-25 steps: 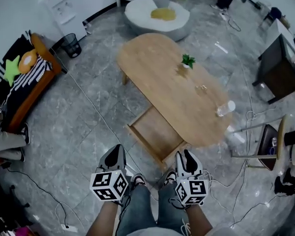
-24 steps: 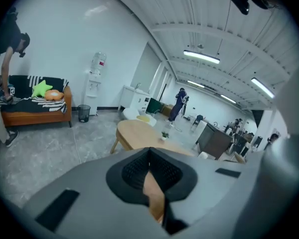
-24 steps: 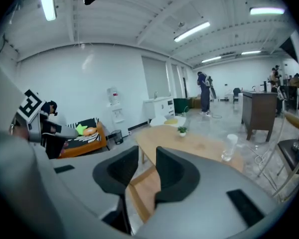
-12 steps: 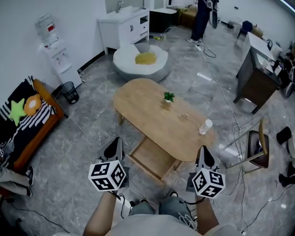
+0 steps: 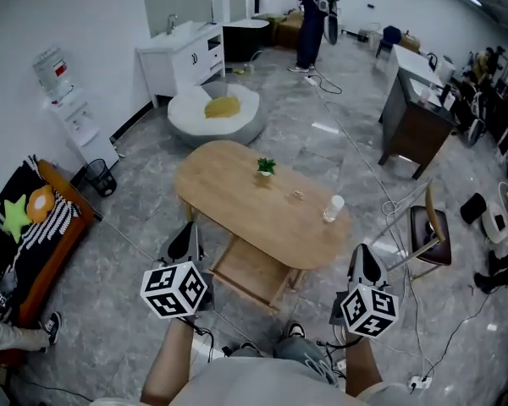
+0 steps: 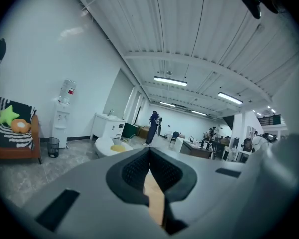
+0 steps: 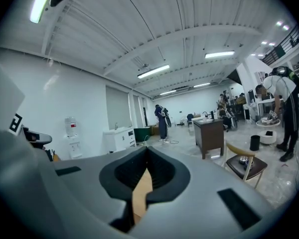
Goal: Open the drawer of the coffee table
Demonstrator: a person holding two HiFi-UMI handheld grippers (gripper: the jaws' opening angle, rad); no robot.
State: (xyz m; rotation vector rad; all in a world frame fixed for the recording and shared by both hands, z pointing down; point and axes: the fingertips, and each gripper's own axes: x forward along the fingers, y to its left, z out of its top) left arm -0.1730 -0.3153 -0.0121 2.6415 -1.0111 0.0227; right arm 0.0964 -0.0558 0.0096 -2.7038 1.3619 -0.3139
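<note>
Drawer (image 5: 252, 271) stands pulled out from under the near edge of the coffee table's tabletop (image 5: 229, 194) — open, on the side toward the person's feet. Left gripper (image 5: 186, 233) and right gripper (image 5: 362, 257) are held up on either side of it, touching neither drawer nor tabletop — each with its jaws pressed together at the tips, pinching nothing. A small green plant (image 5: 266, 167) and a clear container (image 5: 333, 207) stand apart on the tabletop.
</note>
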